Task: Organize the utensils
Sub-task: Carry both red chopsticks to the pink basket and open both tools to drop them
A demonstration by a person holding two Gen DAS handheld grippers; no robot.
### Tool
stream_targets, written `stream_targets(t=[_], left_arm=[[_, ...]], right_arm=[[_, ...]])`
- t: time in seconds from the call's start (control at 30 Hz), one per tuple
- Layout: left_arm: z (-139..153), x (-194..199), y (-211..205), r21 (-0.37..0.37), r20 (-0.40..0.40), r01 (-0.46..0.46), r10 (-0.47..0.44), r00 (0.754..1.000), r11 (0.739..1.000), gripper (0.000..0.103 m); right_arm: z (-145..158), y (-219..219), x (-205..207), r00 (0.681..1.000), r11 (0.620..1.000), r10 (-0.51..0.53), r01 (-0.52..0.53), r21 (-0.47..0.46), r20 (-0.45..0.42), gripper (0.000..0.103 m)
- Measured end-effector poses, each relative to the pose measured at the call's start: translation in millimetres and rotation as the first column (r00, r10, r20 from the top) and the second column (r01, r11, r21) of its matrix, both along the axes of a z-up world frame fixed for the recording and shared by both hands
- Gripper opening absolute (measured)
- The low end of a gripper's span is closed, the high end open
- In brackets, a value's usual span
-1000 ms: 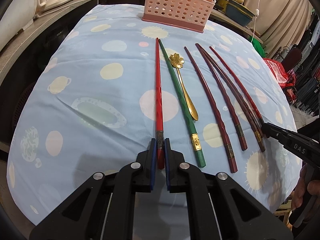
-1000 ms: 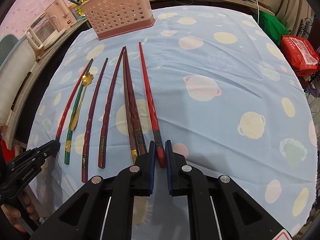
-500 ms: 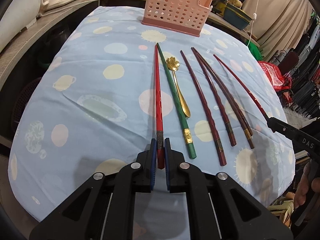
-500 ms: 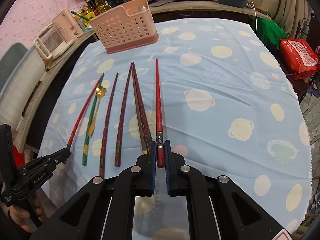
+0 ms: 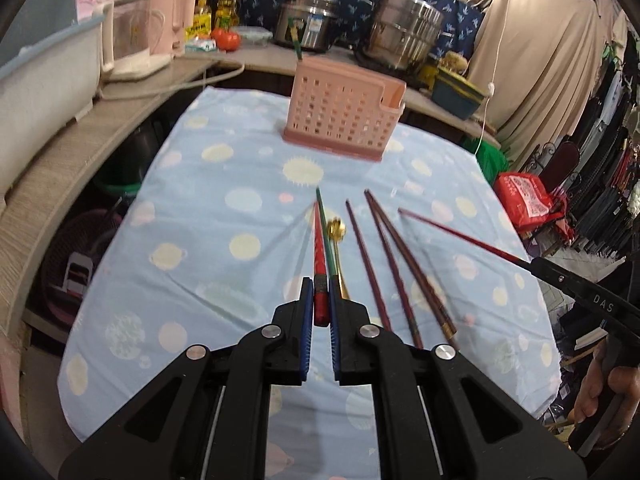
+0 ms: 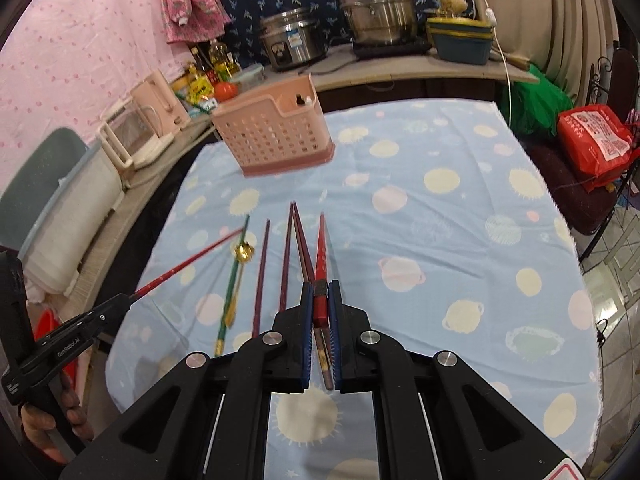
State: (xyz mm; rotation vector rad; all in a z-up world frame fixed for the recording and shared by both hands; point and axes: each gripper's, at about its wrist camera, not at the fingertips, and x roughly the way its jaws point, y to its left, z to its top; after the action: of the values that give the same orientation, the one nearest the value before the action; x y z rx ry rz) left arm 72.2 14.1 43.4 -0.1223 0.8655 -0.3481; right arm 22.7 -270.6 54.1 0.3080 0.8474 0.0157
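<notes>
**A red chopstick in each hand-held gripper, both clear of the table**

I am holding my left hand-held gripper [image 5: 321, 304] clamped on the thick end of a slim bright red chopstick [image 5: 319, 252], its blue pads pressing the handle from both sides while the tip is pointing away from me, raised off the cloth. My right hand-held gripper [image 6: 320, 304] is gripping a second bright red chopstick [image 6: 321, 248] the same way, tip forward and lifted.

Just to the right of my left hand-held gripper, a green chopstick with a gold band [image 5: 326, 236] and a small gold spoon with a flower-shaped bowl [image 5: 338, 232] are lying on the table covered in a light blue cloth with pale planets and suns [image 5: 224, 240]. Between my two hand-held grippers three dark maroon chopsticks [image 5: 384, 256] are lying side by side, pointing forward, two of them meeting at the tips.

Well ahead of both hand-held grippers, a pink perforated plastic utensil basket [image 5: 344, 116] is standing upright at the far end of the table, apart from everything I am holding.
</notes>
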Motion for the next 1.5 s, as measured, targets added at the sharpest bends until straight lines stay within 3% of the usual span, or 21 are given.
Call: stream_targets(t=[0.37, 0.67, 1.13, 1.4, 1.5], left_arm=[[71, 26, -4, -0.01, 0.174, -0.005, 0.007, 0.985, 1.0, 0.007], [120, 64, -13, 0.003, 0.291, -0.005, 0.004, 0.957, 1.0, 0.007], [218, 153, -43, 0.003, 0.502, -0.029, 0.024, 0.865, 1.0, 0.007], [233, 216, -52, -0.024, 0.547, -0.075, 0.076, 0.833, 0.997, 0.007], [225, 240, -55, -0.019, 0.529, -0.085, 0.083, 0.845, 0.996, 0.007]], right_arm=[[60, -13, 18, 0.99, 1.0, -0.018, 0.02, -0.018, 0.141, 0.007], [99, -22, 54, 0.975, 0.999, -0.013, 0.02, -0.03, 0.222, 0.007], [178, -32, 159, 0.92, 0.997, -0.038, 0.062, -0.05, 0.391, 0.007], [187, -29, 224, 0.904, 0.996, -0.058, 0.083, -0.041, 0.423, 0.007], [176, -26, 247, 0.91, 0.996, -0.058, 0.084, -0.044, 0.41, 0.007]])
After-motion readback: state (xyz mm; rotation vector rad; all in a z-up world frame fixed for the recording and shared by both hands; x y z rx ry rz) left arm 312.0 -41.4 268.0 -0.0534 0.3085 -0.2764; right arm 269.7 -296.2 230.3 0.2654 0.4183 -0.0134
